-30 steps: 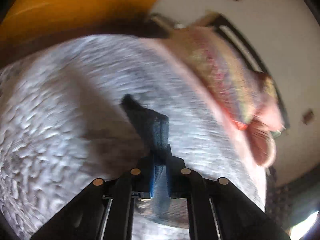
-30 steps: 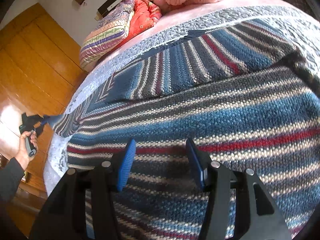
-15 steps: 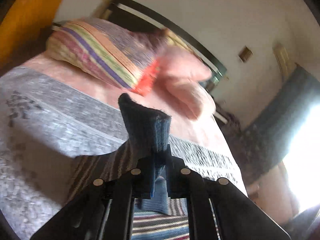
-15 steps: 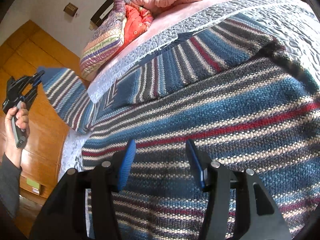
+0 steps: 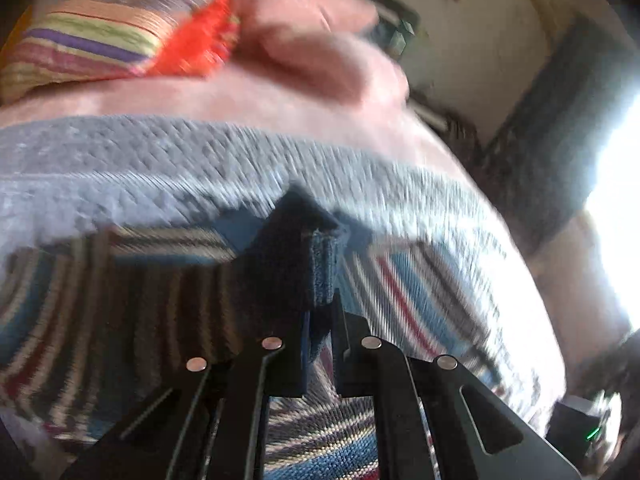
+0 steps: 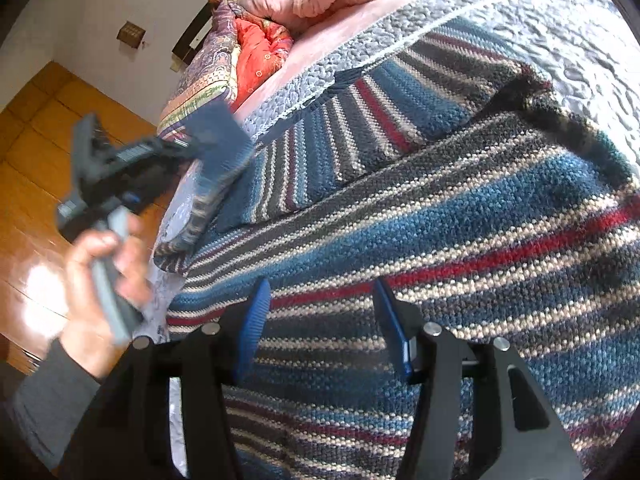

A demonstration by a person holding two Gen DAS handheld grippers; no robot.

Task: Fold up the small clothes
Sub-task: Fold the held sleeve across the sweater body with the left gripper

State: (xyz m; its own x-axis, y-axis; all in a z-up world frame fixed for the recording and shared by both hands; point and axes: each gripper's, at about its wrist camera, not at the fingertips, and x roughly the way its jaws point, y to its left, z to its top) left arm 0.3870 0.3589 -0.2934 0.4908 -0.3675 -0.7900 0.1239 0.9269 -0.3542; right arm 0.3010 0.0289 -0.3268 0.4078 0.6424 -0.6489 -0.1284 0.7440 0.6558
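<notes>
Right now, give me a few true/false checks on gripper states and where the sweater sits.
1. The left gripper is shut on the sleeve cuff. True.
2. The right gripper is clamped on the striped sweater. False: its jaws stand open above the knit.
3. The sweater lies on a wooden table. False: it lies on the grey quilt of a bed.
4. A hand holds the left gripper's handle. True.
</notes>
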